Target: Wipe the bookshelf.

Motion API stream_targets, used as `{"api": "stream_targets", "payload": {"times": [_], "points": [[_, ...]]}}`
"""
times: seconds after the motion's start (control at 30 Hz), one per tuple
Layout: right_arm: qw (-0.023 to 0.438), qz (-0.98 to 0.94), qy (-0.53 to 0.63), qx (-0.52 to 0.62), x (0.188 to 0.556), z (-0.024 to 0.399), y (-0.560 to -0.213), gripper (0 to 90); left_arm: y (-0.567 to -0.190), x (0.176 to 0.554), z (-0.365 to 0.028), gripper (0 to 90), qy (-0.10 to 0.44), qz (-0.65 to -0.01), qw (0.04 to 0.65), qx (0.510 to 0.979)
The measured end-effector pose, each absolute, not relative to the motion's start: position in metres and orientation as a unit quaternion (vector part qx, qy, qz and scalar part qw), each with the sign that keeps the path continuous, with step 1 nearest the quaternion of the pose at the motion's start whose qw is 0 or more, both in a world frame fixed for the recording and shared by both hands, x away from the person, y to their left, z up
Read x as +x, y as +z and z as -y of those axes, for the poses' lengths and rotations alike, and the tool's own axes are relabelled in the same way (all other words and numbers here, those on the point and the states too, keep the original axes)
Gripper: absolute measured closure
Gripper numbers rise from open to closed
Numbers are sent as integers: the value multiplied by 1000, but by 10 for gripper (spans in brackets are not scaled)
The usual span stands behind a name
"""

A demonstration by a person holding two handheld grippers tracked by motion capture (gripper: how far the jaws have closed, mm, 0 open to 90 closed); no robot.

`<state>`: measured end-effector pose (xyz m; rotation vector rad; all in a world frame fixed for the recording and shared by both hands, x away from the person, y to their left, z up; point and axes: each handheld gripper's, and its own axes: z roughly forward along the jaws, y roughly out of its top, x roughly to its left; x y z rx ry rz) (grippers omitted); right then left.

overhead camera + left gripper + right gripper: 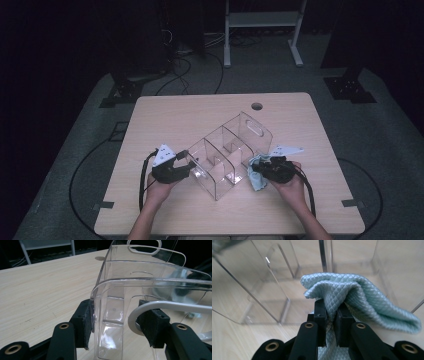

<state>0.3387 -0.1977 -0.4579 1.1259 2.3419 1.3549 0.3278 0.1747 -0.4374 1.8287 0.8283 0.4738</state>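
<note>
Pale mint-green cloth (pixel 352 293) w/ diamond-weave pattern, clear see-thru plastic organiser (pixel 227 152), light wood-grain table (pixel 165 115), black grippers w/ brass-coloured rivets, grey floor.

clear plastic organiser (pixel 140 287) sits on the pale wood table (pixel 45 290). left gripper (pixel 120 322) clamped across its near end wall, one black pad (pixel 85 322) against the outside, the other pad (pixel 152 325) inside the compartment. dividers run back toward a handle slot (pixel 143 249) at the far end.

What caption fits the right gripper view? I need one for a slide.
Right gripper shut on a pale green cloth, held against a clear plastic organizer.
</note>
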Motion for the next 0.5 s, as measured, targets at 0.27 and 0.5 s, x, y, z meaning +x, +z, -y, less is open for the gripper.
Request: {"api": "stream_targets", "payload": {"times": [0.27,0.5], "points": [[129,-774,498,369,335,202,-424,814,-437,327,-173,459,196,-343,514,762],[101,-798,451,387,339,199,-462,814,-437,327,-173,459,196,-341,513,763]]}}
